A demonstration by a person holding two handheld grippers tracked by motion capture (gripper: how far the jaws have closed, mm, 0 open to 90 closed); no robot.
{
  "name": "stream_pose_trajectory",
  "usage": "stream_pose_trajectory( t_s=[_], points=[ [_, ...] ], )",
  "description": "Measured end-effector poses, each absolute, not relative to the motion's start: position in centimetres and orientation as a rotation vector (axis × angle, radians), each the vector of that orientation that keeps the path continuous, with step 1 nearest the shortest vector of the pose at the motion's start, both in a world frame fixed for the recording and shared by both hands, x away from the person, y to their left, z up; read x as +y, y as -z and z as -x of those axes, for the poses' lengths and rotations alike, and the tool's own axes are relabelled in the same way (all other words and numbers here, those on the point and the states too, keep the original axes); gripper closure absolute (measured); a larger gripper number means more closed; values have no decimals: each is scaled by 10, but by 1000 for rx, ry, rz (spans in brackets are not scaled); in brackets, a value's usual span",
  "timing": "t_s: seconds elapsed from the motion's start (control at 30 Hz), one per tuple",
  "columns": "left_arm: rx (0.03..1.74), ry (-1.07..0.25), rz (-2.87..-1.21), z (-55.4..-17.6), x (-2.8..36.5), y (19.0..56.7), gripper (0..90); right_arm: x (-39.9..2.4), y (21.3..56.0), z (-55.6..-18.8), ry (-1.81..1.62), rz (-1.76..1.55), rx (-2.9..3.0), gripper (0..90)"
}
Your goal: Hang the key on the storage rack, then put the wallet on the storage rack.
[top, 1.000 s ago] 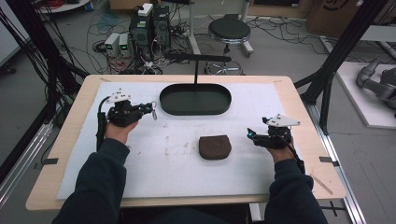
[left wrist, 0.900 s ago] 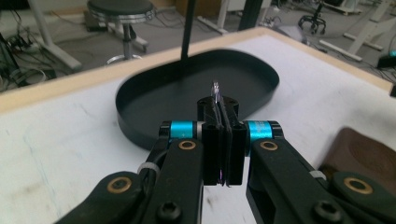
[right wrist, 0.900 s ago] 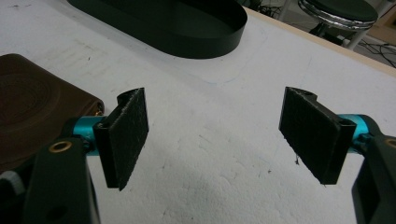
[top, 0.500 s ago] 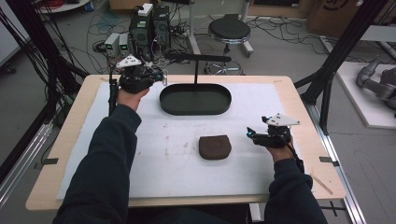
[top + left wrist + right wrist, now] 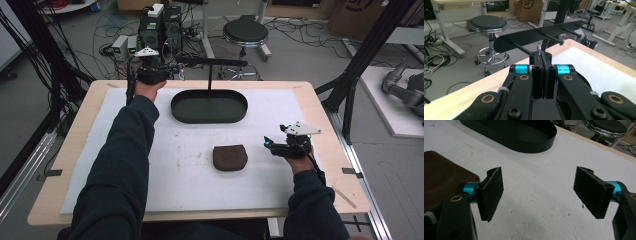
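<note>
A black oval tray (image 5: pixel 209 118) stands at the back of the white mat, with a post that carries a black crossbar (image 5: pixel 210 61) with pegs (image 5: pixel 549 37). My left gripper (image 5: pixel 178 70) is raised at the crossbar's left end. In the left gripper view it (image 5: pixel 541 53) is shut, and a thin silvery metal piece (image 5: pixel 539 47) pokes out between the pads, just below the bar (image 5: pixel 536 36). A brown pouch (image 5: pixel 230 157) lies flat on the mat. My right gripper (image 5: pixel 268 144) rests just right of it, open and holding nothing (image 5: pixel 541 192), with the pouch (image 5: pixel 441 180) beside its left jaw.
The white mat (image 5: pixel 190 185) covers most of the wooden table (image 5: pixel 330 125). Behind the table are a round stool (image 5: pixel 245 32), electronics boxes (image 5: pixel 160 25) and many floor cables. A black frame post (image 5: pixel 360 65) stands at the right.
My left hand has moved from the mat's left side away from the person and upward, to the left end of the crossbar. The right hand and the pouch have stayed put.
</note>
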State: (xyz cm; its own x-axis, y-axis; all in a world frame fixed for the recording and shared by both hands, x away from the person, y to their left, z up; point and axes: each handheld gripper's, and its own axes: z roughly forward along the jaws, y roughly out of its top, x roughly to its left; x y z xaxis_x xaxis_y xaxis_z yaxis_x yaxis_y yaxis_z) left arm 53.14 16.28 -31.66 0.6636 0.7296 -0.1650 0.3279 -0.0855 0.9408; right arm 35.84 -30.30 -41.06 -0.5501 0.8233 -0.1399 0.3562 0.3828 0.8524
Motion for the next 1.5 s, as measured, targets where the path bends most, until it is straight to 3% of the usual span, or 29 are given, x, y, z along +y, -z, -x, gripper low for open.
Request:
stream_pose_trajectory(
  t_s=[0.37, 0.63, 0.9, 1.2, 1.5],
  points=[
    [911, -416, -1662, -544, 160, 324, 879, -302, 411, -358, -1087, -1012, 2094, 243],
    [1028, -521, -1680, -552, 154, 325, 854, -303, 412, -358, -1082, -1009, 2099, 243],
    [1059, -547, -1642, -524, 166, 330, 656, -301, 412, -359, -1088, -1003, 2113, 243],
    [1008, -545, -1598, -470, 183, 347, 232, -298, 413, -359, -1101, -995, 2131, 222],
    [949, -596, -1610, -412, 203, 356, 223, -295, 406, -355, -1146, -996, 2174, 199]
  ],
)
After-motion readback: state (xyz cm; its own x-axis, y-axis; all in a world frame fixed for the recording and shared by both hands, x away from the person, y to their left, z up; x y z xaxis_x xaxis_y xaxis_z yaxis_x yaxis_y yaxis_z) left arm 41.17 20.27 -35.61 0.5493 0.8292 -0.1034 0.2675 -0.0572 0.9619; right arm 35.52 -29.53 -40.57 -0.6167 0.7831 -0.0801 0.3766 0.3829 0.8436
